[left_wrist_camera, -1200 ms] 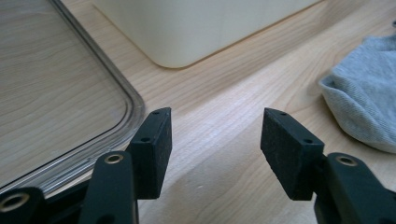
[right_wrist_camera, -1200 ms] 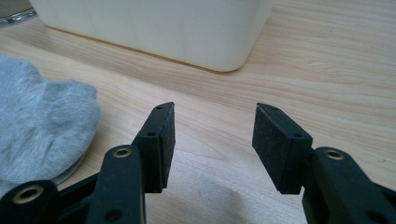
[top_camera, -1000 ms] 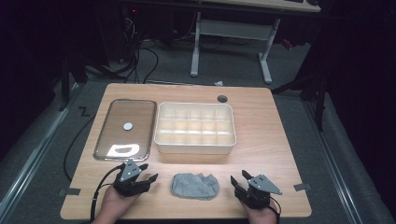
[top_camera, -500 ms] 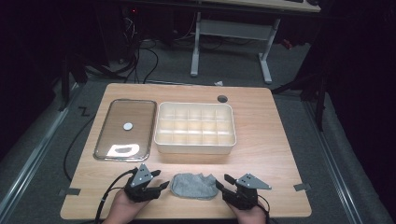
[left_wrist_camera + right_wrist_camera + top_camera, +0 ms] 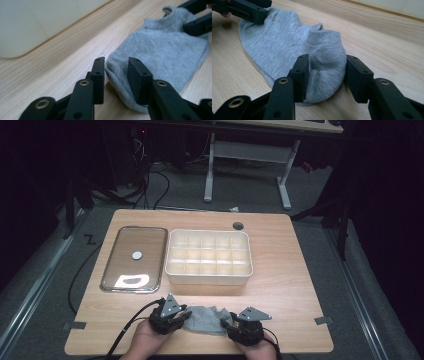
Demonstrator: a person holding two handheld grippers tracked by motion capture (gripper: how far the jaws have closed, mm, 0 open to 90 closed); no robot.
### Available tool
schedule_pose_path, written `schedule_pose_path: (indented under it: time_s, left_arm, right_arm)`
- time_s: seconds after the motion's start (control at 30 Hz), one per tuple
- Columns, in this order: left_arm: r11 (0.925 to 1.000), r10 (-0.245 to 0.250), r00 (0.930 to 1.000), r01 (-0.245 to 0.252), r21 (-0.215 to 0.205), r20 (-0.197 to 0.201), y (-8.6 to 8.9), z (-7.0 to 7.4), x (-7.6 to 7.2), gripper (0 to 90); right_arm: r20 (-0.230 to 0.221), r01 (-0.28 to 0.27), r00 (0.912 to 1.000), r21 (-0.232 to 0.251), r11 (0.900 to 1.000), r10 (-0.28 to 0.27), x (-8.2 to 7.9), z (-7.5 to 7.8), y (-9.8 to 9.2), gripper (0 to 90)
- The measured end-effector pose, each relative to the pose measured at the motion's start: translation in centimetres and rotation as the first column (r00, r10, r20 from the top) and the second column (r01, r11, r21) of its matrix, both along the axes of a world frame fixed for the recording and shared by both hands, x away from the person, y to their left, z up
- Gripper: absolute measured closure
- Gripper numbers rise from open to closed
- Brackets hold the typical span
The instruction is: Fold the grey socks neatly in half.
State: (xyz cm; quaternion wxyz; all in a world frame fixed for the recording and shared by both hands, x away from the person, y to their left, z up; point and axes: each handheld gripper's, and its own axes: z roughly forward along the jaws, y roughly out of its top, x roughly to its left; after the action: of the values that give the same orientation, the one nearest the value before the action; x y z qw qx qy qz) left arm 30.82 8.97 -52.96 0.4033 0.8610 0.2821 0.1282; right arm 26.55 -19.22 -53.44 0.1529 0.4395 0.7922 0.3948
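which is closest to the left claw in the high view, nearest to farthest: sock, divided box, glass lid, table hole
1. Grey sock, right beside the left claw.
2. Glass lid, ahead, slightly left.
3. Divided box, ahead, slightly right; nearly tied with the lid.
4. Table hole, far edge.

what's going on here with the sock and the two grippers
A person holds a gripper in each hand at the near edge of a wooden table. Both are closing in on a grey sock lying flat there: the left gripper has its open jaws around one end, the right gripper straddles the other. Neither has clamped yet. Behind sit a white divided box and a clear lid.
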Motion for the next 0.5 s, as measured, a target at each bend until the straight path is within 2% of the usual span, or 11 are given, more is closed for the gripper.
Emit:
schedule_pose_path:
  time_s: [0.13,0.17,0.23,0.27,0.3,0.43,0.5]
  left_arm:
    - [0.9990,-0.022,0.9990,0.021,0.039,0.040,0.7,0.0,-1.2,63.5]
    - [0.9990,-0.022,0.9990,0.021,0.039,0.040,0.7,0.0,-1.2,62.7]
    - [0.9983,-0.038,0.9970,0.035,0.046,0.068,0.8,-0.2,-1.7,61.3]
    - [0.9983,-0.038,0.9970,0.035,0.046,0.068,0.8,-0.2,-1.7,60.9]
    - [0.9988,-0.041,0.9971,0.039,0.029,0.064,0.9,-0.3,-1.6,60.3]
    - [0.9997,-0.023,0.9997,0.023,-0.006,0.009,1.3,-0.4,-0.9,54.6]
    - [0.9997,-0.023,0.9997,0.023,-0.010,0.005,1.3,-0.4,-0.9,54.2]
  right_arm:
    - [0.011,-0.018,0.9998,-0.018,1.000,0.018,-0.1,0.0,0.2,60.1]
    - [0.011,-0.018,0.9998,-0.018,1.000,0.018,-0.1,0.0,0.2,60.1]
    - [0.024,-0.029,0.9993,-0.034,0.999,0.030,-0.2,0.0,0.4,61.0]
    - [0.024,-0.029,0.9993,-0.034,0.999,0.030,-0.2,0.0,0.4,61.0]
    - [0.020,-0.031,0.9993,-0.029,0.999,0.032,-0.2,0.0,0.4,61.7]
    - [0.011,-0.035,0.9993,-0.019,0.999,0.035,-0.3,0.0,0.3,66.6]
    - [0.003,-0.035,0.9994,-0.011,0.999,0.035,-0.3,0.0,0.4,68.8]
